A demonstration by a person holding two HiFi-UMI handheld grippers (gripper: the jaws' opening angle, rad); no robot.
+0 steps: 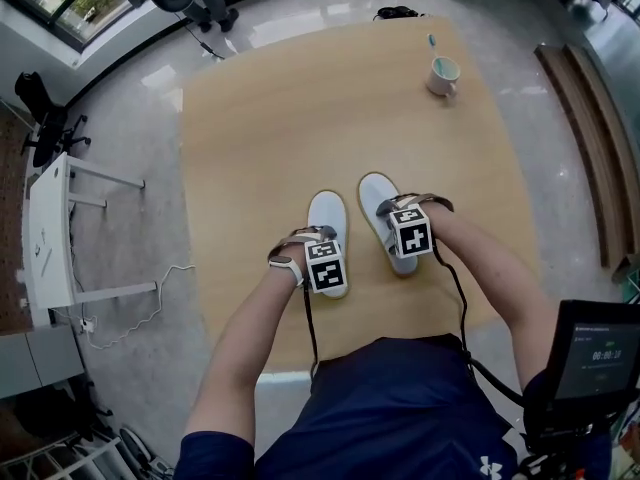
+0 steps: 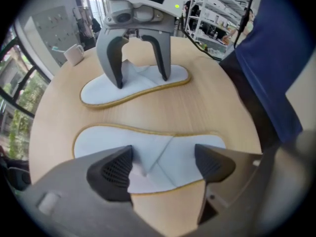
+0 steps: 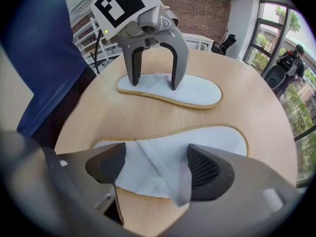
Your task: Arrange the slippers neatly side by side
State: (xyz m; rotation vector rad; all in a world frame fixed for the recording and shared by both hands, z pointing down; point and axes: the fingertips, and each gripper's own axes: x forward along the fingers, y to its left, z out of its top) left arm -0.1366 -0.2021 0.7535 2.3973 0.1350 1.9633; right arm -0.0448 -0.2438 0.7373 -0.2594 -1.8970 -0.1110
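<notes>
White fabric, the left slipper (image 1: 328, 218) and the right slipper (image 1: 378, 200) lie soles down on the pale wooden desk (image 1: 300, 118), well apart from the mug (image 1: 443, 75) and on the person's side of it. The right slipper is the one closer to the mug. They are near each other but not yet parallel. The left slipper points straight away from the person, while the right one slants, toe leaning towards its mate and heel swung out on the mug's side. Each has a gripper set down over its middle. The left gripper (image 2: 163, 169) has its jaws spread to either side of the left slipper's upper, and the right gripper (image 3: 155, 169) likewise straddles the crossed strap (image 3: 148, 154) of the right slipper, jaws apart and nothing clamped. That placement seems chosen so that each gripper can pinch the raised upper and steer its slipper; the right heel probably needs turning away from the mug. The mug stands upright and holds a slim blue-tipped stick (image 1: 432, 42), perhaps a toothbrush.
</notes>
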